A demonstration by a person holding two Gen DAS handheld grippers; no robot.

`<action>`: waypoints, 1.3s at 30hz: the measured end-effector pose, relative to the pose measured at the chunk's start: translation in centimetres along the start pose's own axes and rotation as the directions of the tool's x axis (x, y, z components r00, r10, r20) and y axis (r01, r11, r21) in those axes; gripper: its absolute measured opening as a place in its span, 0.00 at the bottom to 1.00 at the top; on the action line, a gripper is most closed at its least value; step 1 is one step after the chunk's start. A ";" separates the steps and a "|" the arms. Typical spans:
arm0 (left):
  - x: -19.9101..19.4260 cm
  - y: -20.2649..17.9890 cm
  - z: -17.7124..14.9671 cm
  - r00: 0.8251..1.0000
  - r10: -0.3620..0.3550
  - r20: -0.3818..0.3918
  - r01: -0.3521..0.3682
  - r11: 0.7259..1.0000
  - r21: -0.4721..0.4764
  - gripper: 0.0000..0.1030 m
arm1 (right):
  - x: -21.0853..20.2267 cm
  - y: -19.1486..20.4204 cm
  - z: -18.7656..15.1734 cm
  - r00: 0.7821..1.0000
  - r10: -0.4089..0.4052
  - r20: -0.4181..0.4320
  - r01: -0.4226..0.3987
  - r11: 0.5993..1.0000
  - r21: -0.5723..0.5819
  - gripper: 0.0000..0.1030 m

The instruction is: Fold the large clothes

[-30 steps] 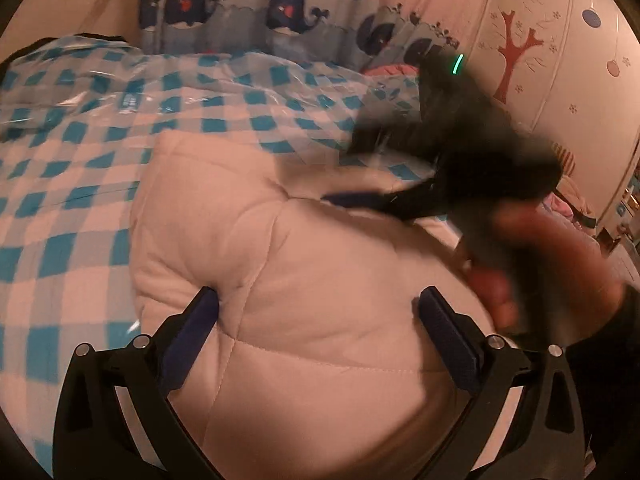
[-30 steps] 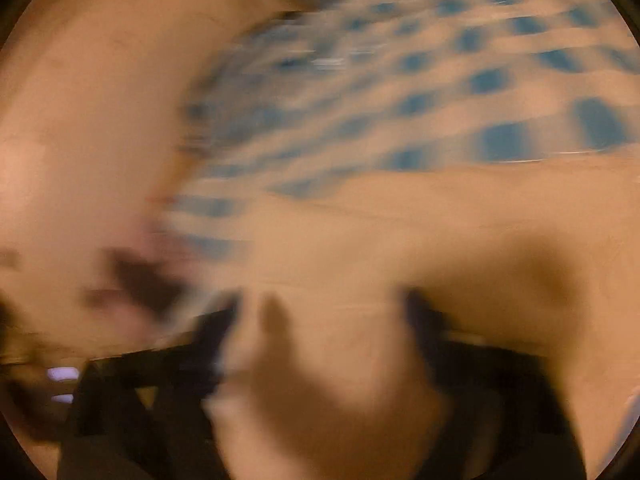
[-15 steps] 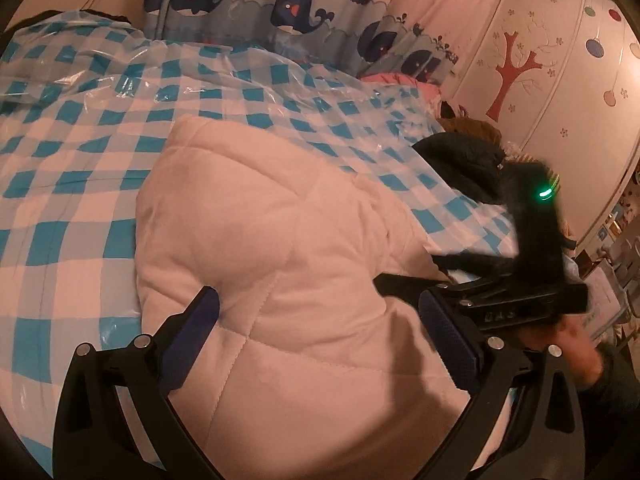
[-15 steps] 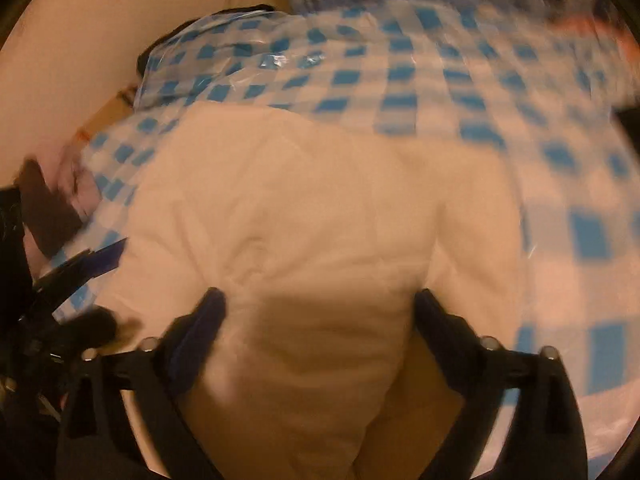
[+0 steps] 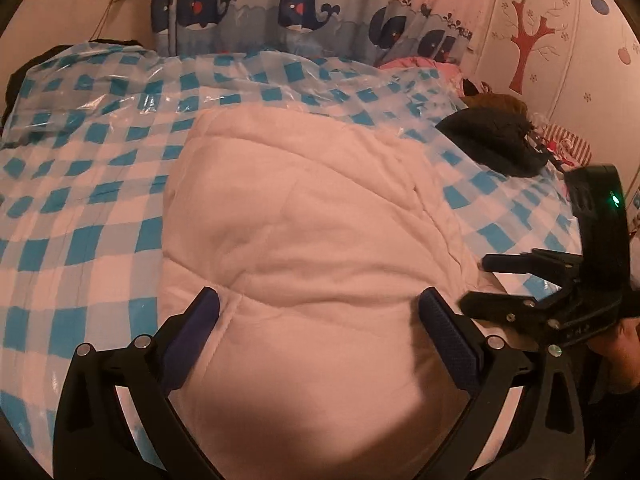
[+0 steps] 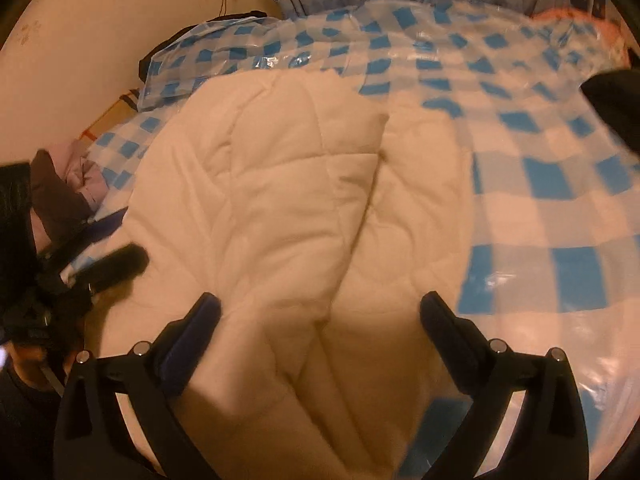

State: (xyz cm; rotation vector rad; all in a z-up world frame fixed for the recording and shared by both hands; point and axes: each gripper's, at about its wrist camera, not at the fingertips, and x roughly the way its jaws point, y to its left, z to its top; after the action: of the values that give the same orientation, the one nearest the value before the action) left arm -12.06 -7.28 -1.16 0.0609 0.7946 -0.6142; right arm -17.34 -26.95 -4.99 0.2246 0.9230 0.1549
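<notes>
While folded quilted garment (image 5: 304, 240) lies beneath, left gripper (image 5: 316, 312) and right gripper (image 6: 320, 316) fingers spread apart, gripping nothing

Dim warm light, fisheye-bent edges

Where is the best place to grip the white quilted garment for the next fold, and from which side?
Probably the loose flap edge running down the white quilted garment. It stands slightly raised above the layer beneath, so the open right gripper could pinch it, coming from the checkered sheet side.
</notes>
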 end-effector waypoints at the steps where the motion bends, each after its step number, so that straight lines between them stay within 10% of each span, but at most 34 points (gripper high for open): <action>1: -0.5 -0.2 0.0 1.000 0.012 0.007 -0.012 1.000 0.016 0.93 | -0.5 -0.1 -0.5 1.000 -0.005 0.008 0.005 1.000 -0.007 0.93; 7: 0.7 -2.5 -0.9 0.992 0.123 0.017 -0.125 0.987 0.102 0.93 | 1.4 -1.6 -3.1 1.000 0.019 -0.001 -0.019 0.999 0.036 0.94; 19: 1.0 -2.4 -0.9 0.992 0.126 0.013 -0.127 0.987 0.099 0.93 | 1.5 -1.7 -2.5 1.000 0.019 -0.023 -0.018 0.999 0.043 0.94; 28: 0.9 -2.0 -0.7 0.994 0.107 0.025 -0.109 0.991 0.074 0.93 | -3.3 0.9 8.4 0.976 0.088 0.201 -0.097 0.995 0.036 0.94; 35: -0.1 -2.2 -0.1 0.994 0.109 0.033 -0.112 0.987 0.117 0.93 | 11.2 0.9 11.5 0.997 0.001 -0.073 -0.002 1.000 -0.014 0.94; 39: -1.1 -4.0 0.4 0.984 0.139 0.109 -0.161 0.959 0.234 0.93 | 10.7 -0.4 11.2 0.997 0.005 -0.076 -0.006 1.000 -0.013 0.93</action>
State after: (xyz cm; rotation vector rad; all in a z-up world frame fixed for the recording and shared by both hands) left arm -14.53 -10.12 0.63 0.3126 0.6167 -0.5630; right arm -1.96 -26.29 -6.75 0.2097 0.9968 0.1754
